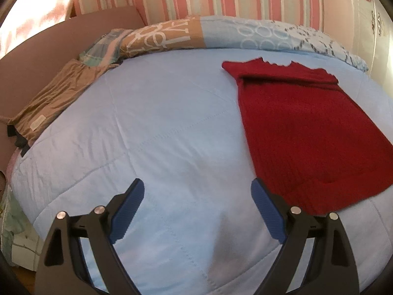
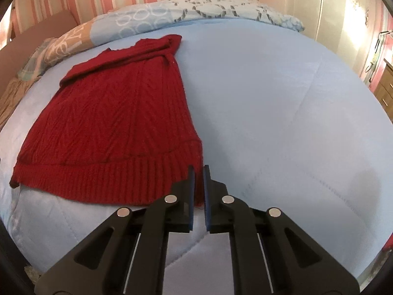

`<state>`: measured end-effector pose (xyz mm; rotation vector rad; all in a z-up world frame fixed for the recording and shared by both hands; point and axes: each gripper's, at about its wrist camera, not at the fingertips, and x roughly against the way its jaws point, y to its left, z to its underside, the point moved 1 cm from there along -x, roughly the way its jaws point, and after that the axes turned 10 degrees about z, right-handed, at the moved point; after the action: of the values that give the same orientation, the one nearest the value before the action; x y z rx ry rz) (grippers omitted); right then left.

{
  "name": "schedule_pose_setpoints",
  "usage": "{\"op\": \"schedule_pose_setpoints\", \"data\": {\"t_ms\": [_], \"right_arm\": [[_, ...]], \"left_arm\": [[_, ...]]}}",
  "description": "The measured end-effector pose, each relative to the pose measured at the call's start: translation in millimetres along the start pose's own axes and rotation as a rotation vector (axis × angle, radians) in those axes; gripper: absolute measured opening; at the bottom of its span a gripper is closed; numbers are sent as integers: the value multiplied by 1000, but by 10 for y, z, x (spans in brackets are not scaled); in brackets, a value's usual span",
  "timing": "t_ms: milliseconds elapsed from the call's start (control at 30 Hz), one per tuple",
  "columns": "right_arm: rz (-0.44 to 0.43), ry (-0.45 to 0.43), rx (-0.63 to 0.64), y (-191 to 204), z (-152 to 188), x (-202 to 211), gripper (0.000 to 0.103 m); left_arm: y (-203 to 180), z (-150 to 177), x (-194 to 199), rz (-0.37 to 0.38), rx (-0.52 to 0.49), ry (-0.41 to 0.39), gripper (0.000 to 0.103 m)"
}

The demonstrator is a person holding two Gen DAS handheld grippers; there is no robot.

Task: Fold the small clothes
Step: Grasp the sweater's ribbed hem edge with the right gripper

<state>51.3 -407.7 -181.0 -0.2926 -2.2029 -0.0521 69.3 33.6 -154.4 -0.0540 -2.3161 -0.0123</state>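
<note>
A red knitted sweater (image 1: 302, 127) lies flat on the light blue quilt (image 1: 159, 135), sleeves folded in, ribbed hem toward me. In the left wrist view my left gripper (image 1: 197, 186) is open over bare quilt, its right finger (image 1: 267, 209) just beside the sweater's near left hem corner, nothing between the pads. In the right wrist view the sweater (image 2: 118, 123) fills the left half, and my right gripper (image 2: 199, 169) is shut on its near right hem corner, with a strip of red knit showing between the blue pads.
A folded tan garment (image 1: 51, 98) lies at the bed's left edge beside a brown cardboard panel (image 1: 36, 49). Patterned pillows (image 1: 221, 32) line the far end under a striped wall. A wooden dresser (image 2: 386, 91) stands right of the bed. Bare quilt (image 2: 270, 98) spreads right of the sweater.
</note>
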Motion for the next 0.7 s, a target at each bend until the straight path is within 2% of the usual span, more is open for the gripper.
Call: {"op": "schedule_pose_setpoints", "data": {"t_ms": [167,333,700], "right_arm": [[-1,-5,27,64,-46,-21,7],[-4,-10,28,74,-57,-27,7],[-4,-9,33,85,-35,-28,7]], "left_arm": [[-98,97,-153,99,24,37,89],[-197,171,-298,169,112,95,89],[-412,175,-368,287,229,114,87]]}}
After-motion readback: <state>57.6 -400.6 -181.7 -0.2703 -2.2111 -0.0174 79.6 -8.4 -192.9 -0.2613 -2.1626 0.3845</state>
